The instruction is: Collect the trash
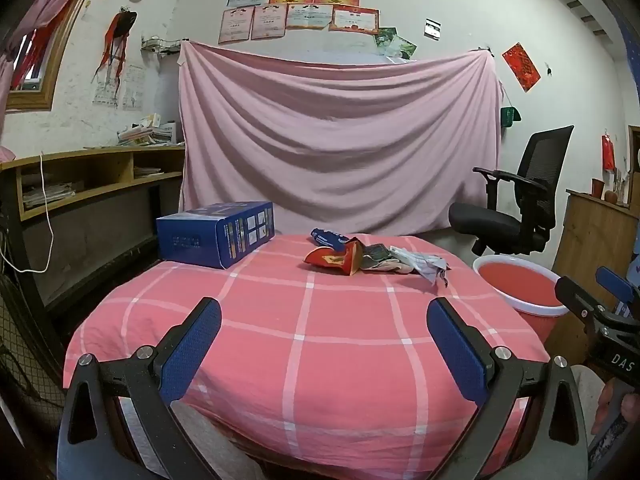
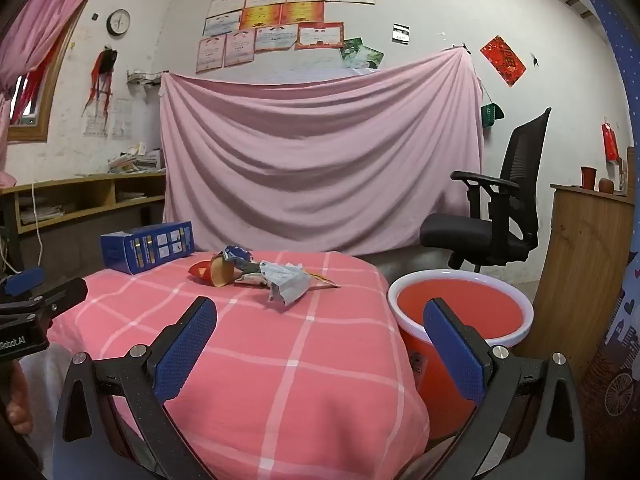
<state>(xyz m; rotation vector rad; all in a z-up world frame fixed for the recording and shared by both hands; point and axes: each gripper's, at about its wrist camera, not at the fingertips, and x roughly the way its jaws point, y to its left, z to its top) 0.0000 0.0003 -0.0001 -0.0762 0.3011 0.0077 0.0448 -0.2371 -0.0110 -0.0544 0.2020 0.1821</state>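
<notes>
A heap of trash lies at the far side of the pink checked table [image 1: 304,344] [image 2: 256,360]: a red paper cup [image 1: 334,259] [image 2: 214,272], a blue wrapper [image 1: 326,237] [image 2: 238,253] and a crumpled grey-white wrapper [image 1: 422,262] [image 2: 286,280]. A red bin with a white rim [image 1: 520,286] [image 2: 460,312] stands right of the table. My left gripper [image 1: 324,340] is open over the near part of the table, well short of the trash, nothing between its blue pads. My right gripper [image 2: 320,340] is open too, over the table's right edge beside the bin.
A blue carton [image 1: 216,234] [image 2: 146,246] rests on the table's far left corner. A black office chair [image 1: 516,200] [image 2: 492,208] stands behind the bin, a pink sheet [image 1: 336,136] hangs on the back wall, wooden shelves [image 1: 92,176] run along the left, a wooden cabinet [image 2: 584,276] on the right.
</notes>
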